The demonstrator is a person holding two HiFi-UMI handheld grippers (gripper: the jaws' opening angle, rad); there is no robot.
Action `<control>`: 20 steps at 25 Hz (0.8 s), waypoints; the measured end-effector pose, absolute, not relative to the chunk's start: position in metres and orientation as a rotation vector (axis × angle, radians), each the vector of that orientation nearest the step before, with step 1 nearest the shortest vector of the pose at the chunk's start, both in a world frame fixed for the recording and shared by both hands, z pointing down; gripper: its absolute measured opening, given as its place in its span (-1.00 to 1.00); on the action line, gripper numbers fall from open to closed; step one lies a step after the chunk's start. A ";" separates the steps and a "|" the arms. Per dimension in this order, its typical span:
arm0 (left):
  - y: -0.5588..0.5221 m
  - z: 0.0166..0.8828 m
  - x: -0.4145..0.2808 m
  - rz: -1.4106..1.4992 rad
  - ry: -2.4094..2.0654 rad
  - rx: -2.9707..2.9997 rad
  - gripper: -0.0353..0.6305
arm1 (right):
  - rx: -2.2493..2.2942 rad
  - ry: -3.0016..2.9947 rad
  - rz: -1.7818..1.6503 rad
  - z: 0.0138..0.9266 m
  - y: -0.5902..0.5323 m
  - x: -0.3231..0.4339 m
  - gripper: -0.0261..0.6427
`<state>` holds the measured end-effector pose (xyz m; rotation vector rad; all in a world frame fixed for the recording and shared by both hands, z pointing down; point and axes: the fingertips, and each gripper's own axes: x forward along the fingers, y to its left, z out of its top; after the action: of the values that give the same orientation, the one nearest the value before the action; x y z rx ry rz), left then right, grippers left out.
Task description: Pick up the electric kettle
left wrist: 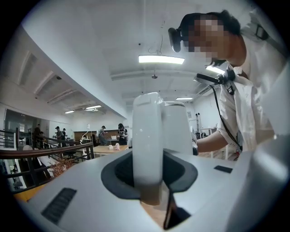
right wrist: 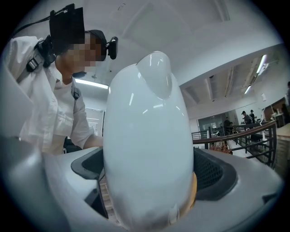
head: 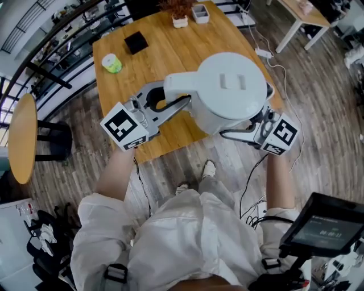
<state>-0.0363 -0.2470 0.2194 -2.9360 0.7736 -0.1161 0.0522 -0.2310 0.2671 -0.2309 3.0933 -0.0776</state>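
A white electric kettle (head: 230, 91) hangs in the air above the near edge of the wooden table (head: 170, 54), lid up. Its curved handle (head: 170, 91) points left. My left gripper (head: 154, 104) is shut on that handle. In the left gripper view the handle (left wrist: 147, 140) stands upright between the two jaws of the left gripper (left wrist: 149, 181). My right gripper (head: 245, 128) presses the kettle's rounded body from the right. In the right gripper view the white body (right wrist: 147, 145) fills the gap between the jaws of the right gripper (right wrist: 147, 186). The kettle's base is hidden.
On the table lie a black square pad (head: 136, 42), a yellow-green roll (head: 112, 62), a small potted plant (head: 180, 16) and a grey tray (head: 200, 12). A round side table (head: 23, 136) stands left. A power strip (head: 263, 53) and cables lie on the floor.
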 end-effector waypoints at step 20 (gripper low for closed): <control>-0.221 0.192 -0.006 -0.105 0.682 -2.979 -0.57 | -0.328 3.079 -0.111 0.239 -0.199 0.082 0.81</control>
<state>-0.0056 -0.2208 0.1921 -2.9791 0.6817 -0.1052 0.0821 -0.1987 0.2387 -0.3284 3.0788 -0.1109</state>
